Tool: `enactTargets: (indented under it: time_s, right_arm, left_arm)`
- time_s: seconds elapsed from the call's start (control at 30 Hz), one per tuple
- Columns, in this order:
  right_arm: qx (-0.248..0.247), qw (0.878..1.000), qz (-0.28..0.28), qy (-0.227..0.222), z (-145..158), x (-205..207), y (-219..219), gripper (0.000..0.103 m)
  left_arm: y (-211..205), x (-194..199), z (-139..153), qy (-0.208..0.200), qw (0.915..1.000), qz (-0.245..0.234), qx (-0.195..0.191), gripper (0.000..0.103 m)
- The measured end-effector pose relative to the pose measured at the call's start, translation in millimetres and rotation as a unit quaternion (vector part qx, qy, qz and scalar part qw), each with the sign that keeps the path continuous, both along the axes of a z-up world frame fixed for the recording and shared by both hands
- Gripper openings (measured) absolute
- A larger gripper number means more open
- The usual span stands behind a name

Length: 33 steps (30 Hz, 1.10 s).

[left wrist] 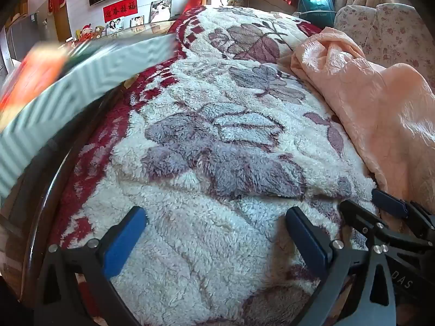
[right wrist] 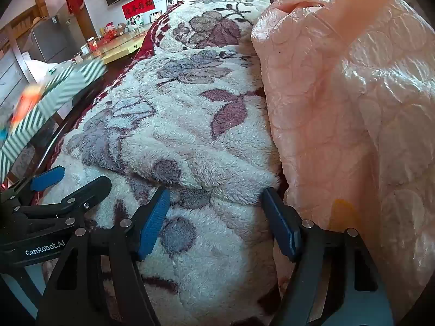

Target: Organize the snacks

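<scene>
Both grippers hover over a fluffy flowered blanket [left wrist: 217,141], jaws wide apart with only blanket between them. The left gripper [left wrist: 214,228] has a blurred green-and-white striped box [left wrist: 81,81] with an orange snack packet [left wrist: 32,76] up to its left. A pink quilt [right wrist: 353,108] lies right of the right gripper [right wrist: 214,217].

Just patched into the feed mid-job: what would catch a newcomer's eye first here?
The fluffy floral blanket fills the middle of both views, with a shiny peach quilt bunched along its right side. At far left, a blurred green-and-white striped box with something orange in it. Both tongs, left and right, hover open and empty over the blanket.
</scene>
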State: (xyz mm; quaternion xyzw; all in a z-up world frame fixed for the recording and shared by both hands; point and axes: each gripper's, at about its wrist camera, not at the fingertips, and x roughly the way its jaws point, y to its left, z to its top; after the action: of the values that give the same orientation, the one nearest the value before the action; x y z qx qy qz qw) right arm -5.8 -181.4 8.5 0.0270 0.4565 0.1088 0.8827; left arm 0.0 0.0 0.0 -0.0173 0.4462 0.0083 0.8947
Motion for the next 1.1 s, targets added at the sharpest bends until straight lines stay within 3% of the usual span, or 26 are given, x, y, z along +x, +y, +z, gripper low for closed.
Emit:
enactTargets:
  time_s: [1.1]
  right_arm:
    - [-0.001, 1.000, -0.001, 0.000, -4.7, 5.7, 8.5, 0.072]
  left_arm:
    - [-0.5, -0.9, 0.5, 0.000, 1.0000, 0.000, 0.000, 0.103]
